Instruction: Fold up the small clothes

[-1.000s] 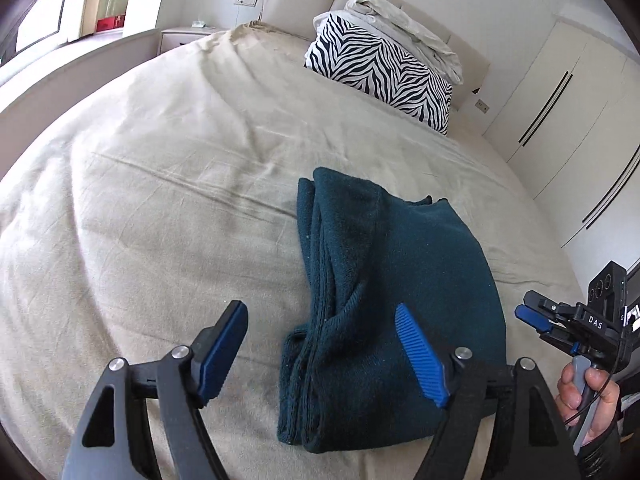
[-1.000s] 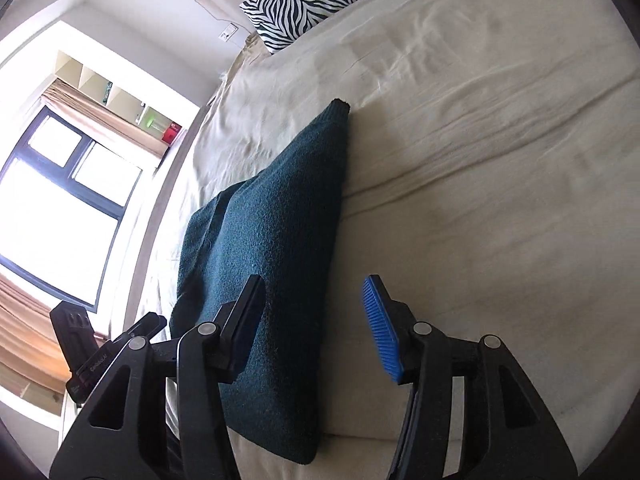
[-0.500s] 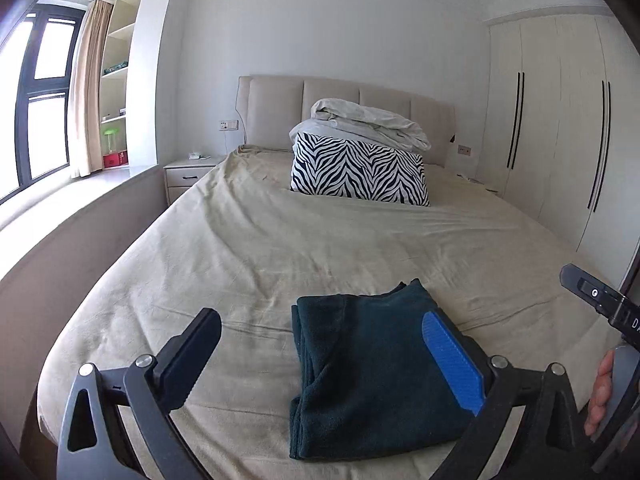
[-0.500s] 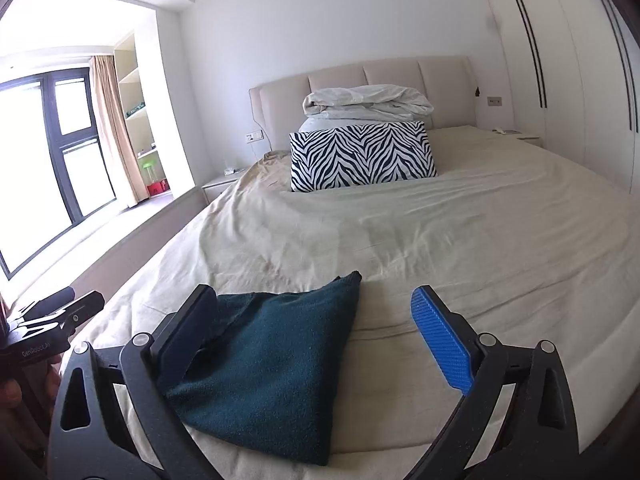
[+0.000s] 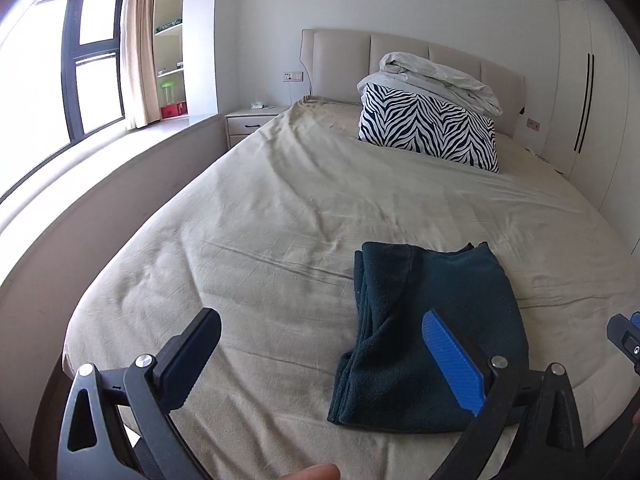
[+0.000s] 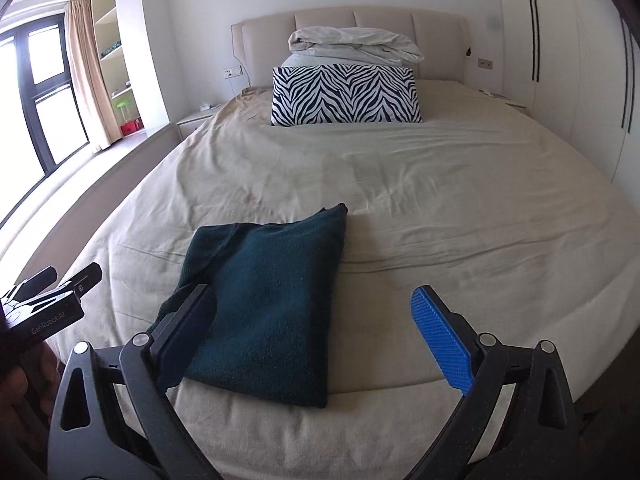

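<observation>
A dark teal garment (image 5: 432, 320) lies folded into a thick rectangle on the beige bed sheet (image 5: 280, 220), near the foot edge. My left gripper (image 5: 320, 320) hovers open above the sheet, just left of the garment and clear of it, with nothing between its blue pads. In the right wrist view the same garment (image 6: 272, 300) lies flat. My right gripper (image 6: 312, 294) stands open above its near right corner and touches nothing. The other tool shows at each view's edge: the right gripper (image 5: 626, 328) and the left gripper (image 6: 76, 276).
A zebra-print pillow (image 6: 346, 96) and a bundled white duvet (image 6: 352, 42) sit against the headboard. White wardrobes (image 6: 560, 60) line the right wall. A low ledge (image 5: 100, 200), a nightstand (image 5: 252, 122) and a window run along the left side.
Both grippers have drawn back and up from the garment and their jaws have widened. The right one rolled level. The garment stays folded on the sheet.
</observation>
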{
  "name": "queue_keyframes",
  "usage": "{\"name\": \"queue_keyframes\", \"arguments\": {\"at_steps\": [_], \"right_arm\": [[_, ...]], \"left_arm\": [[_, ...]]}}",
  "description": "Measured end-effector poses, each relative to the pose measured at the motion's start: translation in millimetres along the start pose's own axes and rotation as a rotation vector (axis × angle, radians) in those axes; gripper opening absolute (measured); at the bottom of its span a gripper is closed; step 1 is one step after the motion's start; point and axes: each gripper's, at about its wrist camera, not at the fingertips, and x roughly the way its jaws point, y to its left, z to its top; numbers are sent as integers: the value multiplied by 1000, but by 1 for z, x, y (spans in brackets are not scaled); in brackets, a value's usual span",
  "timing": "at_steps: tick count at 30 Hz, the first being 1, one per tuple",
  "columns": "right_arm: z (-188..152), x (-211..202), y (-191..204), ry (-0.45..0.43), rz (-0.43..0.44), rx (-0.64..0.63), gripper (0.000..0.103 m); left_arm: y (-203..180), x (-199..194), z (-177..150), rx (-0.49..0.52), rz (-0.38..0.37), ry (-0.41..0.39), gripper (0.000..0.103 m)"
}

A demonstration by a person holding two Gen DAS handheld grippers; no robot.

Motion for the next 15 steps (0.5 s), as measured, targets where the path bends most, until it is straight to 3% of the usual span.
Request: {"name": "queue_keyframes", "arguments": {"at_steps": [8, 15], "right_arm": [[-14, 31, 13, 79, -18, -42, 100], [-16, 36, 12, 78, -28, -29, 100]], "left_arm": [[-4, 11, -11, 13, -11, 44, 103], [-13, 17, -18, 32, -22, 79, 103]]}}
